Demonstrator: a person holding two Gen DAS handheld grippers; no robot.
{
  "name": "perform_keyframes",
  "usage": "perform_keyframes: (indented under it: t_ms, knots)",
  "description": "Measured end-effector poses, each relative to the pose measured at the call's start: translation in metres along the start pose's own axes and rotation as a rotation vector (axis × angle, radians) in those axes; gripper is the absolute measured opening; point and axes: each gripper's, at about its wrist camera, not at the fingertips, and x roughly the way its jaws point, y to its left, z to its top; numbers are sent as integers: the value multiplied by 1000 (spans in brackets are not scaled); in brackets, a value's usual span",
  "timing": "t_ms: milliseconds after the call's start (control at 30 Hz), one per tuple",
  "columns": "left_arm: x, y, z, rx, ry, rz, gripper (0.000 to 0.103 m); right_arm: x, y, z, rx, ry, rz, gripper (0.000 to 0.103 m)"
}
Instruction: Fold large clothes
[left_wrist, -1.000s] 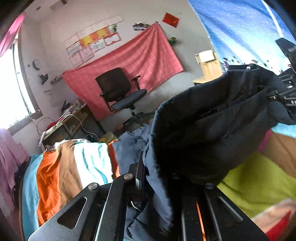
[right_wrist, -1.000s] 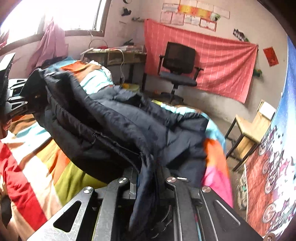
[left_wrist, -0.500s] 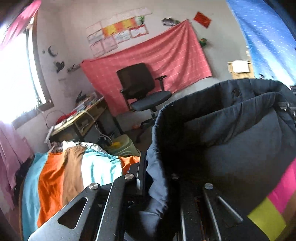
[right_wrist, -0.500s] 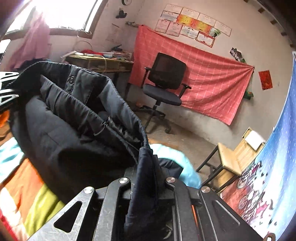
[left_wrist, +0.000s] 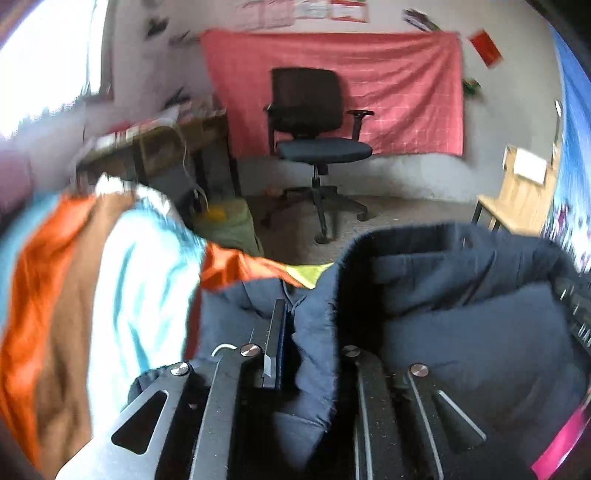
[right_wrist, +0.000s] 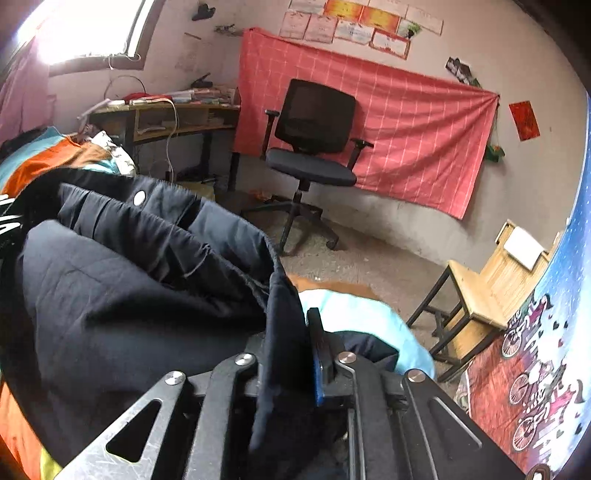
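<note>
Both grippers pinch the dark jacket (right_wrist: 122, 280) | left gripper (left_wrist: 306, 332) fingers narrow on fabric | right gripper (right_wrist: 291, 332) fingers likewise

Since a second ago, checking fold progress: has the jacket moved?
Yes. The jacket, clamped in both tongs, swung from over the striped bedding toward the office chair.

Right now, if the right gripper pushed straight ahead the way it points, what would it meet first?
The dark jacket clamped in the right gripper, then likely the striped bedding just beyond; the office chair is much farther, though depth is unclear.
</note>
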Motion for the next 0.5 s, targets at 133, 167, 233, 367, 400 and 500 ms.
perform_keyframes:
  t_ms: [133, 167, 233, 367, 400, 500]
  knots:
    - [-8, 11, 0, -54, -46, -49, 40, 8, -2, -7, 12, -18, -27, 34]
    - [-16, 13, 3, -66, -79, -56, 52, 10, -4, -6, 26, -20, -40, 48]
    - [-38, 18, 6, -94, -177, -58, 90, 8, -12, -6, 61, -39, -61, 75]
    - [-64, 27, 22, -134, -232, -150, 91, -9, -29, -4, 93, -112, 13, 92]
    - [-71, 25, 20, -123, -220, -158, 91, -11, -32, -3, 91, -108, 28, 93]
    - [-90, 18, 6, -41, -197, -192, 91, -24, -39, -4, 118, -117, 84, 93]
